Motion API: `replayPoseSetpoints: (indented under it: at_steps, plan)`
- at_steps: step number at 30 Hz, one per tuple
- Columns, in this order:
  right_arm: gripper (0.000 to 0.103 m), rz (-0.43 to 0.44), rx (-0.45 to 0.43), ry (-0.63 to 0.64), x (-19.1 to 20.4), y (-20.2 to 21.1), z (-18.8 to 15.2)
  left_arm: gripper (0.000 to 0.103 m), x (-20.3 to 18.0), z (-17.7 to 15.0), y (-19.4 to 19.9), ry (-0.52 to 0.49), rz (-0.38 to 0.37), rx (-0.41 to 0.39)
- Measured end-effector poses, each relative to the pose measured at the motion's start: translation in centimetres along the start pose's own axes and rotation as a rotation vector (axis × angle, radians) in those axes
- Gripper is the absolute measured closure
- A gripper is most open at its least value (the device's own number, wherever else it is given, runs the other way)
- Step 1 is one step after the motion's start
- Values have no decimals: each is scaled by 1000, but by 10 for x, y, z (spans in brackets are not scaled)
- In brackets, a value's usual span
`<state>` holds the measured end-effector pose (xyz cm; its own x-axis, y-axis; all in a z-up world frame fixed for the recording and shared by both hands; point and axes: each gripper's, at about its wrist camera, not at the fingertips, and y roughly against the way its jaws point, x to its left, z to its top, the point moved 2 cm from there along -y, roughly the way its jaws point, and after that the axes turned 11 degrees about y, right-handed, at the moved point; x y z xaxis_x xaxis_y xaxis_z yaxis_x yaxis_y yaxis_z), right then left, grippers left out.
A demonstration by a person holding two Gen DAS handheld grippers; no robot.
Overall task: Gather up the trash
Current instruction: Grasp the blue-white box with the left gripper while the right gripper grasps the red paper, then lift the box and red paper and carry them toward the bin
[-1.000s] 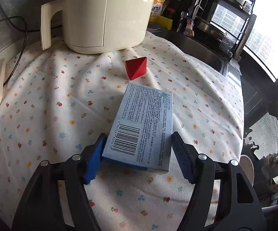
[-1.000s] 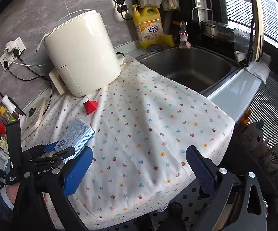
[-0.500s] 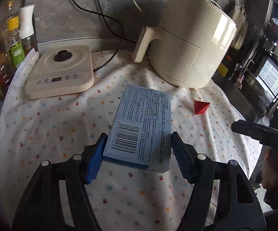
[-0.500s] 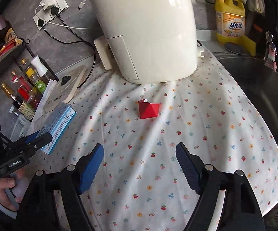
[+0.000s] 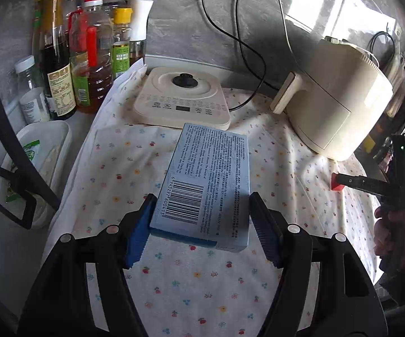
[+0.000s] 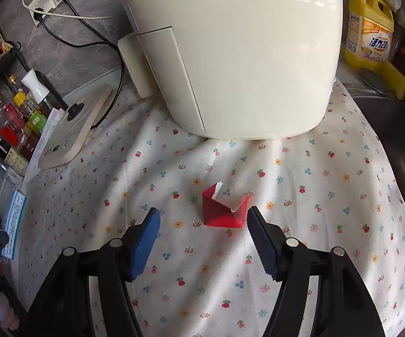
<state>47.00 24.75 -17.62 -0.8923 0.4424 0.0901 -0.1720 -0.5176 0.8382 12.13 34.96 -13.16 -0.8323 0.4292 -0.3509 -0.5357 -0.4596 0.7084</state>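
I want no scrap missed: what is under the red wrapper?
Under the red wrapper only the floral cloth shows around its base. A white lining shows inside its fold. Anything beneath its underside is covered.

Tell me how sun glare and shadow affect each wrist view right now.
Left wrist view: bright patches on the grey wall and cream air fryer; the pale blue cardboard box reads clearly. Right wrist view: a sun band crosses the floral cloth; the red folded paper scrap stays distinct.
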Motion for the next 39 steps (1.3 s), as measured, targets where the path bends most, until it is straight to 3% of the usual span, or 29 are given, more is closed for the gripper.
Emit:
replayPoseSetpoints:
  at_steps: [2,3,5,7,17,33,39]
  plan:
    - [41,-10,9,17,2,-7,5,36,7,-1,3,20,4,-9]
    - [49,-15,18,28,3,-11,6,36,9,-1,4,25,5,-11]
    - [75,-7,43,35,4,-19,8,36,12,0,5,32,8,-12]
    - [81,15,32,20,4,-18,9,36,16,2,5,36,5,-14]
    - [83,13,-23,45,37,9,0,36,22,12,0,-6,-62,6]
    - [82,-46,-83,-48,81,52,-50,36,27,7,-11,-135,-212,88]
    - [82,-74,-119,-104,65,83,-70,36,1,3,-16,-166,-275,97]
